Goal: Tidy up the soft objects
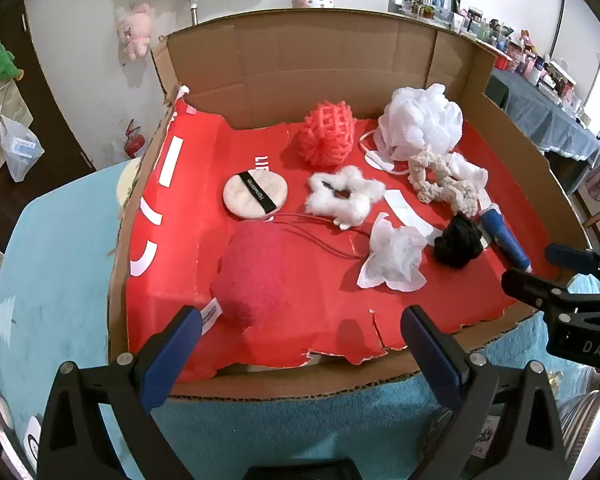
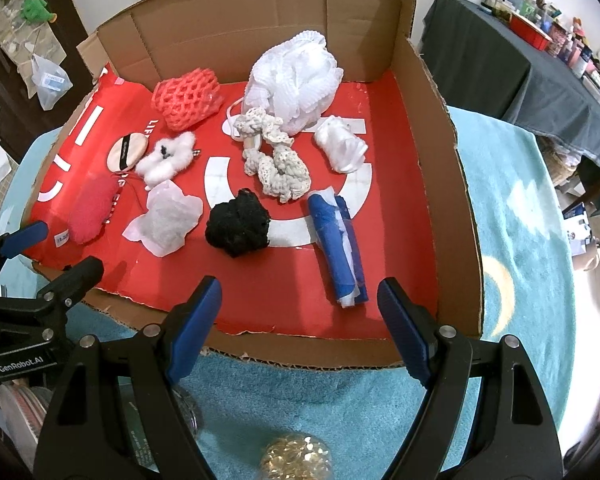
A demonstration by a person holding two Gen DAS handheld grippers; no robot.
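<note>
A cardboard box [image 1: 320, 52] with a red floor holds several soft things: a red sponge [image 1: 252, 276], a round powder puff [image 1: 256, 196], a coral net pouf [image 1: 328, 132], a white bath pouf [image 1: 420, 124], a white fluffy scrunchie [image 1: 344, 196], a crocheted cream scrunchie [image 2: 276, 160], a black scrunchie [image 2: 238, 224], white tissue [image 2: 164, 216] and a rolled blue cloth [image 2: 340, 244]. My left gripper [image 1: 300, 328] is open and empty at the box's near edge, by the red sponge. My right gripper [image 2: 300, 296] is open and empty, just short of the blue cloth.
The box sits on a teal towel-covered table [image 2: 520, 240]. A gold glittery ball [image 2: 296, 458] lies below the right gripper. A dark-clothed table [image 2: 500, 60] with clutter stands at the right. Plush toys hang on the back wall [image 1: 134, 32].
</note>
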